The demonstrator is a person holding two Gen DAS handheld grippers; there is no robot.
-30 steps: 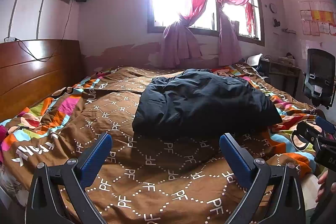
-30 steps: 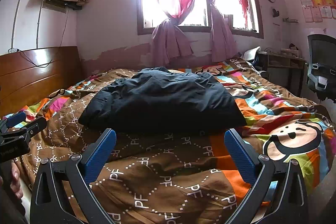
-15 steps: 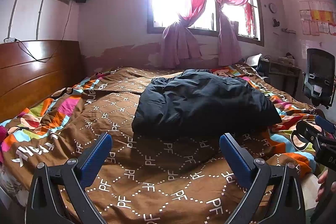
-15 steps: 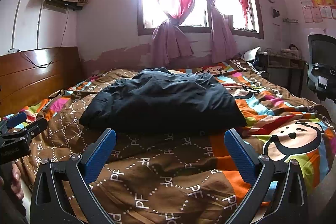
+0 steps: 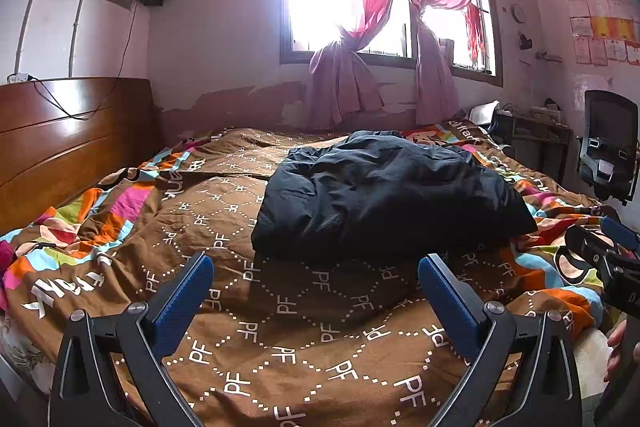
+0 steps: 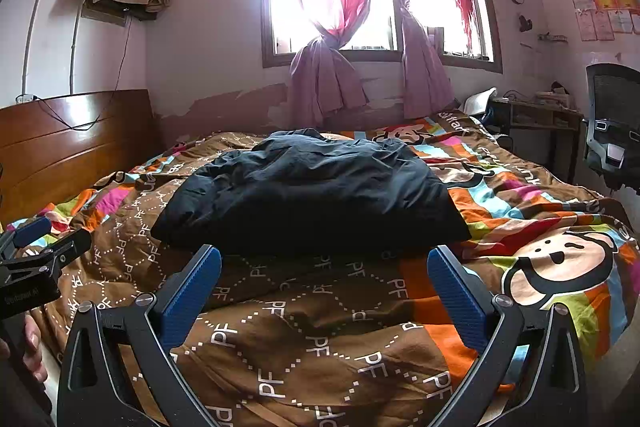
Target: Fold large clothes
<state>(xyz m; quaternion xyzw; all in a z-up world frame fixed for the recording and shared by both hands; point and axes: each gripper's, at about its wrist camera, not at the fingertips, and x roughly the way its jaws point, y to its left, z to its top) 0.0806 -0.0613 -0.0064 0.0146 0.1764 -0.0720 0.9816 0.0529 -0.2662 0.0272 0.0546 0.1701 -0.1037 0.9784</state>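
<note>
Dark navy padded jacket (image 5: 384, 195) lies in a compact, roughly rectangular bundle mid-bed on the patterned quilt (image 5: 280, 307), its near edge straight, which fits a garment already folded or one bunched and awaiting folding. Left gripper (image 5: 316, 291) and right gripper (image 6: 324, 279) hang spread wide and empty just short of it, facing that edge.

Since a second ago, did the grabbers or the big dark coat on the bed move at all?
Nothing visibly changed. The left tool and the right tool both hang open over the near edge of the patterned quilt, holding nothing, just as before. The dark jacket lies in the same bunched heap in the middle of the bed, untouched.
</note>
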